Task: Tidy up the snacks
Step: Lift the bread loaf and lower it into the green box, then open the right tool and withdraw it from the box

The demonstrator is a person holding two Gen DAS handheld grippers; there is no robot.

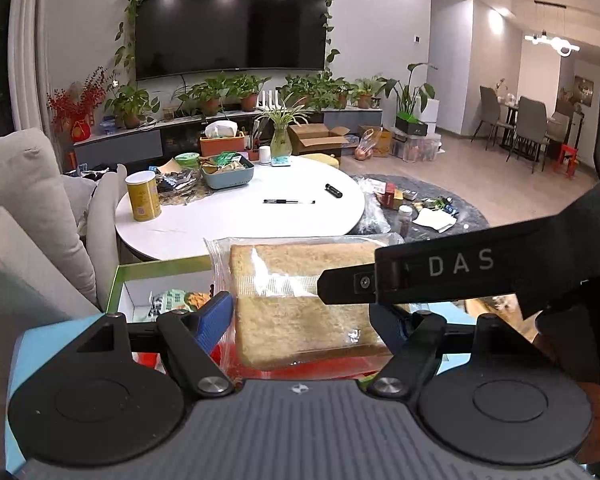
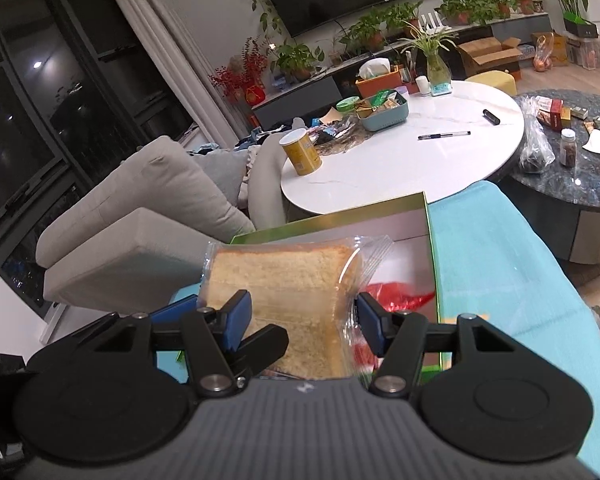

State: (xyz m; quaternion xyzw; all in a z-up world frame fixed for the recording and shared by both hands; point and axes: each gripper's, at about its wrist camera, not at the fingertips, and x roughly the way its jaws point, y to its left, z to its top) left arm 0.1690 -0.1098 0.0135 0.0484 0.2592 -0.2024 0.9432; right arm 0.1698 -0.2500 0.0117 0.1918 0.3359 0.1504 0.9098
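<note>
A slice of cake in a clear wrapper (image 1: pixel 300 312) hangs above an open green-rimmed box (image 1: pixel 160 270). My left gripper (image 1: pixel 300 320) is shut on the cake pack, with a blue pad pressing on each side. From the right, a black finger (image 1: pixel 348 284) of my right gripper lies across the pack. In the right wrist view the same cake pack (image 2: pixel 276 280) sits between the blue pads of my right gripper (image 2: pixel 302 320), which is shut on it. A left gripper finger (image 2: pixel 264 344) shows beside it. The box (image 2: pixel 430 240) holds a red wrapper (image 2: pixel 400 300) and a green-and-white snack bag (image 1: pixel 172 300).
The box rests on a light blue cloth (image 2: pixel 500 260). Beyond it stands a round white table (image 1: pixel 240 228) with a yellow can (image 1: pixel 142 196), a teal snack tray (image 1: pixel 228 178) and a pen (image 1: pixel 288 201). A dark marble table (image 2: pixel 580 184) stands right, a sofa (image 1: pixel 20 200) left.
</note>
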